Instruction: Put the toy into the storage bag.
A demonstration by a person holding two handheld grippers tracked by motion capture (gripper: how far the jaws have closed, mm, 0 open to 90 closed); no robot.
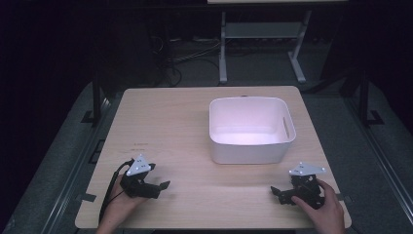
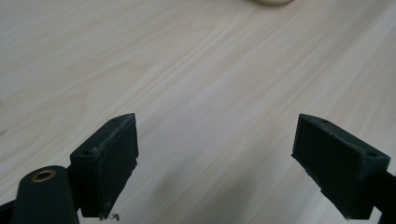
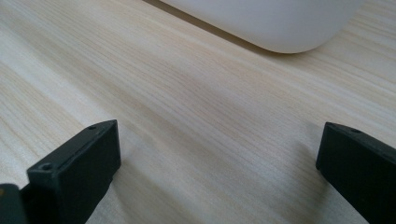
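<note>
The white tub (image 1: pixel 252 129) sits on the right half of the worktop (image 1: pixel 165 122), toward the far edge, and from the high view its inside looks bare. In the right gripper view one rounded corner of it (image 3: pixel 280 23) shows just ahead, with pale wood between. Nearer the person, the left claw (image 1: pixel 163 186) rests low by the front left corner, its jaws spread wide with nothing between them — the left gripper view has only wood grain in the gap. The right claw (image 1: pixel 276 192) lies by the front right corner, pointing inward, likewise released and holding nothing. Both claws are well apart from the tub. By the look of it nothing is in hand or in the tub, so any work with it is either finished or not yet begun.
</note>
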